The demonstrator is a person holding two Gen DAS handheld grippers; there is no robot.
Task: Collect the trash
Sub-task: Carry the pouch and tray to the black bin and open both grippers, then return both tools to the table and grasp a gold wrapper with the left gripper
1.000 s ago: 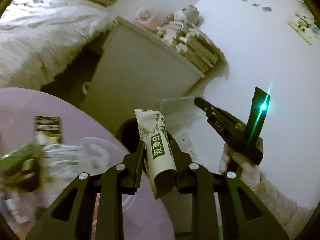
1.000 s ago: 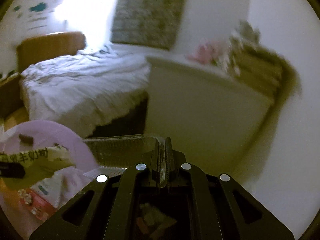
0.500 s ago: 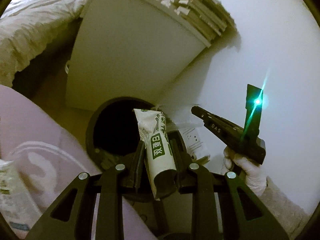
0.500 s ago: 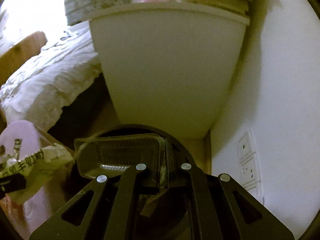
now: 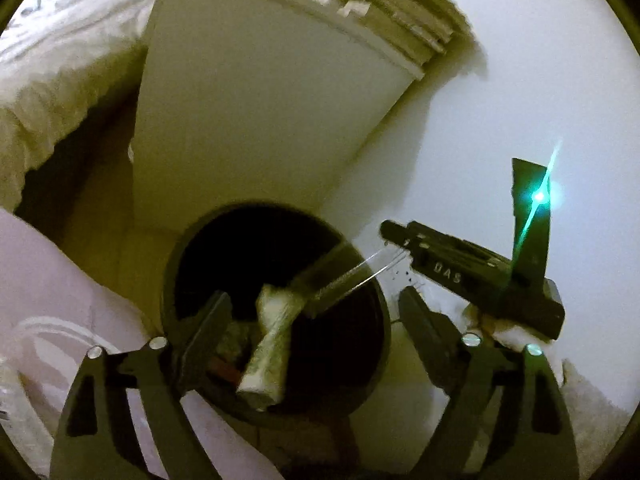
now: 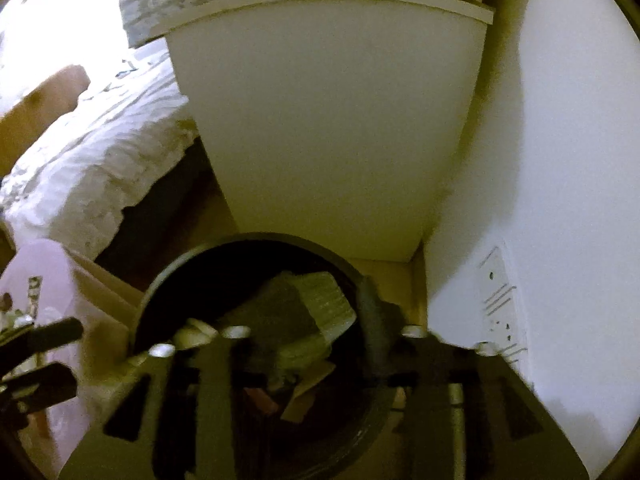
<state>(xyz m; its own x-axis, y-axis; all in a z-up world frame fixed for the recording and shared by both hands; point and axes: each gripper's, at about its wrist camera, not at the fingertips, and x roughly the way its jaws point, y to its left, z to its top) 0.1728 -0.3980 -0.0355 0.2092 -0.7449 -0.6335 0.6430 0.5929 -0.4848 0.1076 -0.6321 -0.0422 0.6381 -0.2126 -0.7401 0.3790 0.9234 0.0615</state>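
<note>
A black round trash bin stands on the floor below both grippers. My left gripper hangs over its mouth, jaws opening wide, and the white-and-green snack wrapper drops free between them into the bin. My right gripper is also above the bin, blurred, its jaws opening. The clear plastic tray has left its pads and lies tilted inside the bin; the same tray shows beside the wrapper. The right gripper, with a green light, shows on the right in the left wrist view.
A white cabinet stands just behind the bin, with stacked books on top. A bed lies to the left. A white wall with sockets closes the right side. A pink surface with plastic items is at near left.
Both grippers came down over the bin and their jaws spread. The wrapper slipped out of the left one and the clear tray out of the right one, both into the bin.
</note>
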